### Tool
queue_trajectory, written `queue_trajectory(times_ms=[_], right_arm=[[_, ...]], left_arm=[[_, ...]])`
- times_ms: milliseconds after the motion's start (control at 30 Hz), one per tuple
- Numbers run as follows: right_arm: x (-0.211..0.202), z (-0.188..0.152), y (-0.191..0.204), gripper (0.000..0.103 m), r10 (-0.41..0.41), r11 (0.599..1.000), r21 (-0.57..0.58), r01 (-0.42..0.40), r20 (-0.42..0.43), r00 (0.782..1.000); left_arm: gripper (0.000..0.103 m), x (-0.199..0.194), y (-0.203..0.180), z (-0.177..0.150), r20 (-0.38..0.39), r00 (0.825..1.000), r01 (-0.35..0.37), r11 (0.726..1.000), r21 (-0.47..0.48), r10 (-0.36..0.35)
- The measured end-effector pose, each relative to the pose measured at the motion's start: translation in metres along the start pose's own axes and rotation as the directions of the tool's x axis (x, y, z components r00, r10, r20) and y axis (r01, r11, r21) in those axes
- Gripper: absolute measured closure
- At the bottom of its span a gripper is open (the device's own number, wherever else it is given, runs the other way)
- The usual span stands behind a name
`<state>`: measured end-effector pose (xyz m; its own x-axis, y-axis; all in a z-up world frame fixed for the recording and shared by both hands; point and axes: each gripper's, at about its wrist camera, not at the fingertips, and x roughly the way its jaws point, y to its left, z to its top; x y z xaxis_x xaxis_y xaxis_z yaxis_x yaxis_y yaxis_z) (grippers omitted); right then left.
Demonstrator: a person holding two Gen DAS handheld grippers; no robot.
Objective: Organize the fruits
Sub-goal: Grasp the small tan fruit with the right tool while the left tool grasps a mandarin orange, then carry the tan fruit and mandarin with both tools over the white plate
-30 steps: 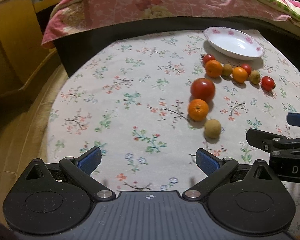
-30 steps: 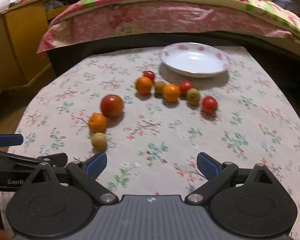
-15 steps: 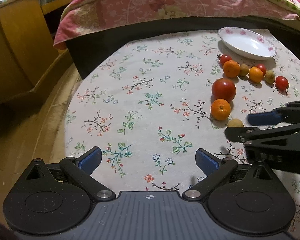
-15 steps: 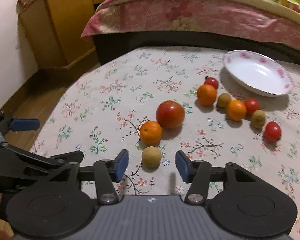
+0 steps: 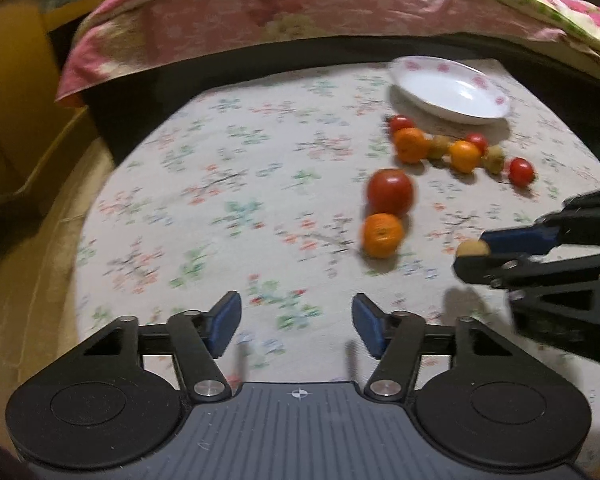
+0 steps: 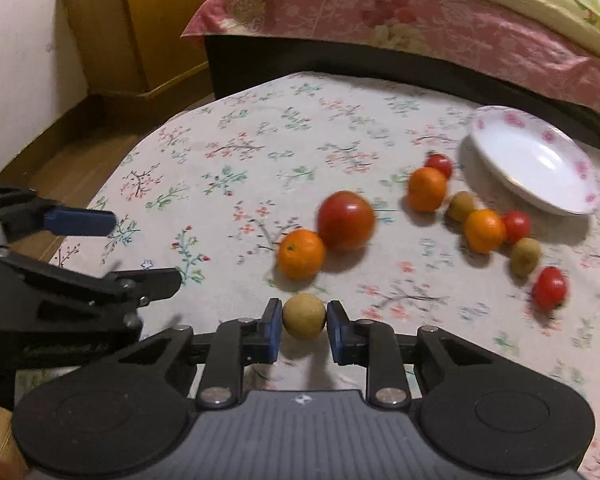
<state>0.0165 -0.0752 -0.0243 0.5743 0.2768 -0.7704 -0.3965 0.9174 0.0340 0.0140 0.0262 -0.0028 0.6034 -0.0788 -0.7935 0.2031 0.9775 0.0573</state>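
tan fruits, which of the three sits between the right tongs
The tan fruit nearest the camera, just below the orange. The right tongs grip it from both sides; the other two tan fruits lie untouched near the plate.

My table point(image 6: 260, 128) wears a floral cloth; near its far right corner sits a white plate point(image 6: 540, 168) — beside it tomatoes, oranges and brown fruits lie scattered.

Three oranges point(image 6: 301, 253), three tan fruits point(image 6: 304, 316), one big tomato point(image 6: 346, 220), three cherry tomatoes point(image 6: 549, 288), one plate point(image 6: 534, 160).
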Motion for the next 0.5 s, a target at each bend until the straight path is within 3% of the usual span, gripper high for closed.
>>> queue_trajectory(times_ms=[133,267,500], right_arm=[[-0.030,-0.002,-0.018,0.078,-0.044,0.999,-0.020,0.045,0.003,0.999],[-0.048,-0.008,-0.044,0.078,-0.055,0.997,0.055,0.055,0.000,0.998],[-0.049,-0.014,-0.068,0.078,-0.029,0.989,0.146,0.028,0.005,1.000]], left_arm=[[0.042,0.009,-0.017,0.014,-0.006,1.000,0.023,0.999,0.048,-0.022],[0.042,0.018,-0.030,0.027,-0.014,0.999,0.049,0.996,0.071,-0.048],[0.053,0.046,-0.042,0.037,-0.036,0.998,0.061,0.993,0.098,-0.058]])
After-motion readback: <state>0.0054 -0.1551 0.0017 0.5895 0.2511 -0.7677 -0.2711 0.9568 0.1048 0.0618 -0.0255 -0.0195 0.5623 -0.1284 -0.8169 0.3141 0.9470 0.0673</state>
